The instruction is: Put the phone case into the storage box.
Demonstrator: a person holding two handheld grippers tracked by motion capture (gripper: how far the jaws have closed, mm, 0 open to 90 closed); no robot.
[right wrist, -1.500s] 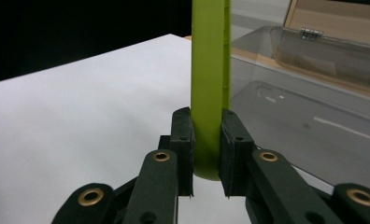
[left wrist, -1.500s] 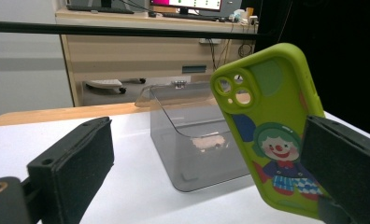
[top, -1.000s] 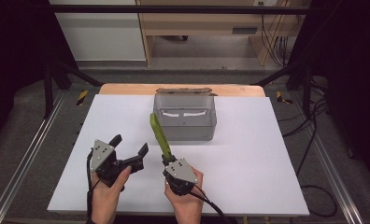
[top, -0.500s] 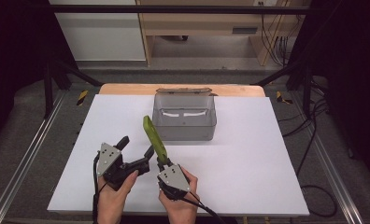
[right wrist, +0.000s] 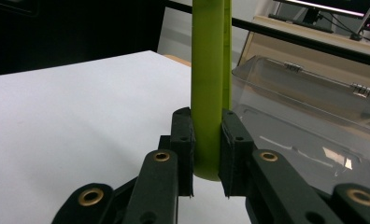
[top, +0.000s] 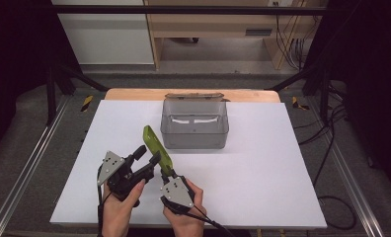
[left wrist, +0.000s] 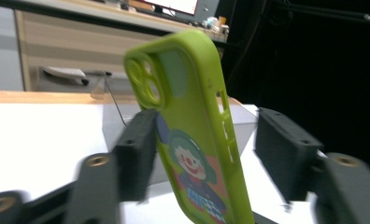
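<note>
Your right hand-held gripper [top: 167, 170] is clamped on the lower end of a lime-green soft phone case [top: 156, 148] with a cartoon clown printed on its back. In the right gripper view both black pads [right wrist: 182, 140] press flat against the case's [right wrist: 210, 93] two faces, and it stands nearly upright between them. From the high view the case rises out of that hand-held gripper and leans toward the far left, clear of the table [top: 262, 168].

Your left hand-held gripper [top: 149, 157] has just been closing, and the case is between its jaws. In the left gripper view its left pad [left wrist: 136, 151] sits against the printed face of the case [left wrist: 192, 135], while the right pad [left wrist: 283, 156] stands apart from the case's edge, so the jaws are about half way in and not yet gripping from both sides.

Just beyond the case, near the middle of the white table, sits a clear grey plastic box [top: 194, 123] with its hinged lid tipped open toward the far side. The case's upper end comes close to the box's near left corner without touching it.
</note>
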